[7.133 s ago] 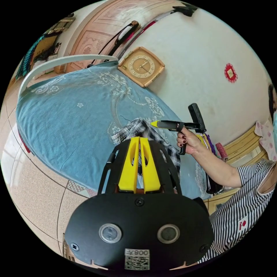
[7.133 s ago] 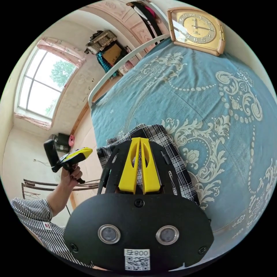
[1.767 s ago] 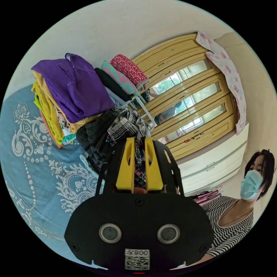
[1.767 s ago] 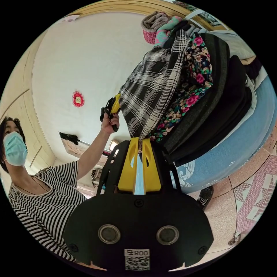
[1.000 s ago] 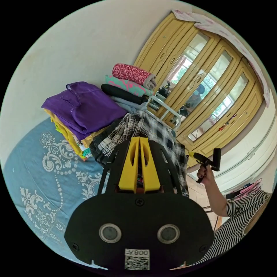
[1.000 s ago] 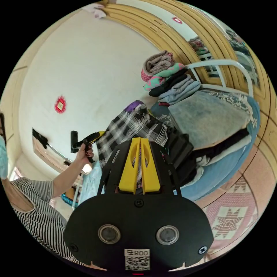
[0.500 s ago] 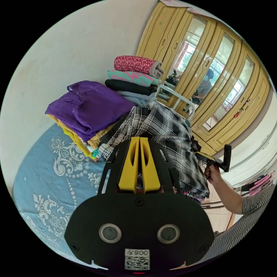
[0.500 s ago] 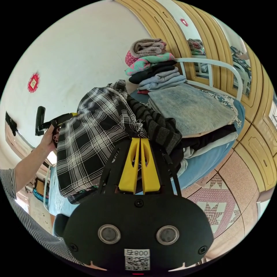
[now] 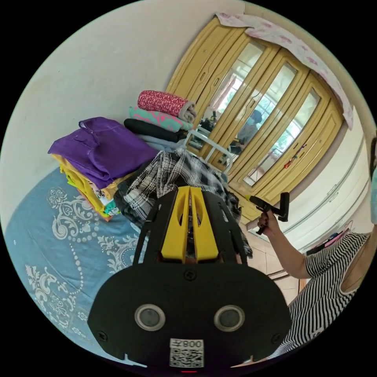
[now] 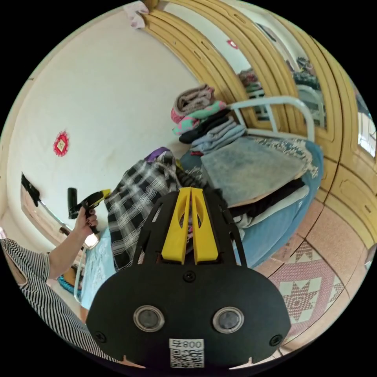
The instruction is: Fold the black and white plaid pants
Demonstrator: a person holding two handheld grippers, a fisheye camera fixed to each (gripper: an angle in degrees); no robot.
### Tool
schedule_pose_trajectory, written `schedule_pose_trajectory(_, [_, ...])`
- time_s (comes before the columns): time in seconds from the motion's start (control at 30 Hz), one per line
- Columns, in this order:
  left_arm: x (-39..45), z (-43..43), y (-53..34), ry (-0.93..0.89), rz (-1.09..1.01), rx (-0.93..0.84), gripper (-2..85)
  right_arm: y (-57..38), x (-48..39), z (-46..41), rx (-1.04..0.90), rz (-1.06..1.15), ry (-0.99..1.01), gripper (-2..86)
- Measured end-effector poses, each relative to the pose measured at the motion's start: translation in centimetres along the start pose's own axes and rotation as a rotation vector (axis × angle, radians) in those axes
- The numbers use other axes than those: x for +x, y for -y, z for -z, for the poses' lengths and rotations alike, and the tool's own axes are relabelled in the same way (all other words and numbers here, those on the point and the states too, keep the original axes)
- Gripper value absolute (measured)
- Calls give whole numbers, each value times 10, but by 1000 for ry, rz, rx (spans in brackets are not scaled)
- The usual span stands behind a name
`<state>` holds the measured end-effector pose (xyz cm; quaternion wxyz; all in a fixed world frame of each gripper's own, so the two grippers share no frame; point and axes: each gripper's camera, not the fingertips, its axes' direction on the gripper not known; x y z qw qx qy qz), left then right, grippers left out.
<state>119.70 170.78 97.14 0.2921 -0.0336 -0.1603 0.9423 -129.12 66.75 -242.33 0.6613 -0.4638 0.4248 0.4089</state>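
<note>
Black and white plaid pants [image 9: 176, 172]: folded bundle laid on top of a stack of dark folded clothes [image 10: 271, 198] near the edge of the blue patterned bedspread [image 9: 59, 235]; long axis cannot be told. Since half a second ago, both grippers are seen drawn back from the cloth. Left gripper [image 9: 190, 192]: yellow jaws closed together, nothing held. Right gripper [image 10: 191, 192]: jaws likewise closed and empty. Lower part of the pants is hidden behind the gripper bodies. Purple folded garment [image 9: 102, 147] lies just beside.
</note>
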Motion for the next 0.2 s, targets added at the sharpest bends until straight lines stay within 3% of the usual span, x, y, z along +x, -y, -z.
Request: schedule_pose_trajectory(0.2, [-23,11,-77,32,89,-20,14,99,-1,-43,-66,178,-183,52])
